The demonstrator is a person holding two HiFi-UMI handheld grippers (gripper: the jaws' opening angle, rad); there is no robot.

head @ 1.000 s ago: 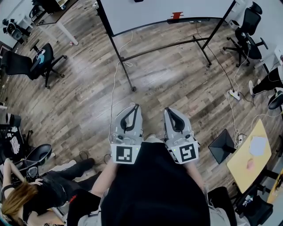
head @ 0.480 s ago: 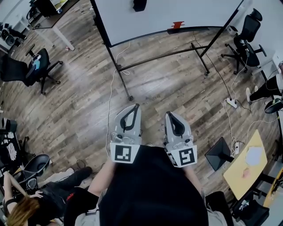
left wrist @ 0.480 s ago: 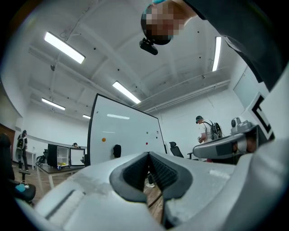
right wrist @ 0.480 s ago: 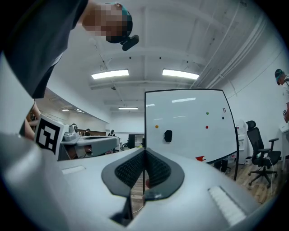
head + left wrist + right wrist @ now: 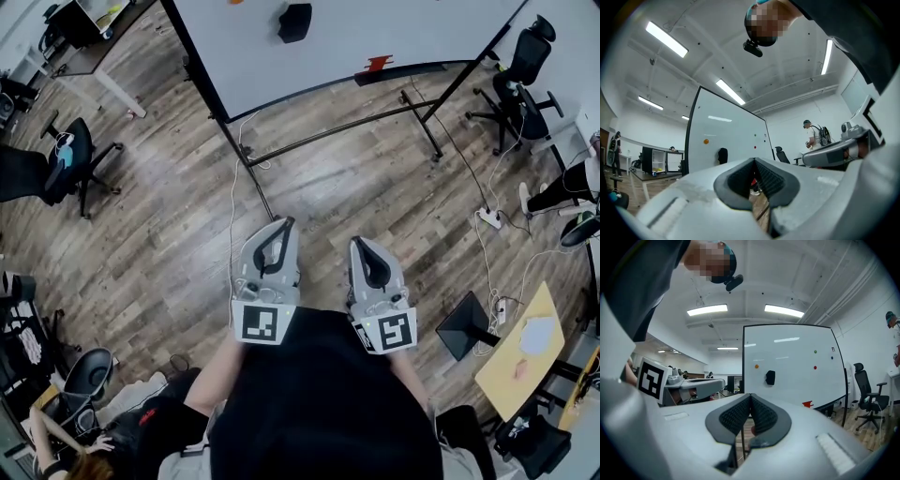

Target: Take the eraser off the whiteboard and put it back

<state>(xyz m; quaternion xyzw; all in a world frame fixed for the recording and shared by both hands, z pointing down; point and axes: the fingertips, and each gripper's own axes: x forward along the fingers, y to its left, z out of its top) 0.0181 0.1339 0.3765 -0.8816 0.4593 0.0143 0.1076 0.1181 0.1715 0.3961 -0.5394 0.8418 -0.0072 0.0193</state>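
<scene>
A black eraser point(image 5: 294, 22) sticks to the white whiteboard point(image 5: 375, 23) at the top of the head view; it also shows as a small dark block point(image 5: 770, 377) in the right gripper view and the eraser point(image 5: 722, 155) in the left gripper view. Both grippers are held side by side in front of the person, well short of the board. My left gripper point(image 5: 284, 224) is shut with nothing between its jaws. My right gripper point(image 5: 360, 241) is shut and empty too. A red item point(image 5: 375, 64) lies on the board's tray.
The board stands on a black frame with floor bars point(image 5: 337, 131). Cables point(image 5: 234, 216) run over the wooden floor. Office chairs point(image 5: 525, 66) stand right and left point(image 5: 66, 159). A yellow table point(image 5: 525, 347) is at the right; a seated person point(image 5: 103, 441) is at lower left.
The whiteboard and eraser have come further into the head view, from the top edge downward. Both grippers keep their place in front of the body and stay shut.
</scene>
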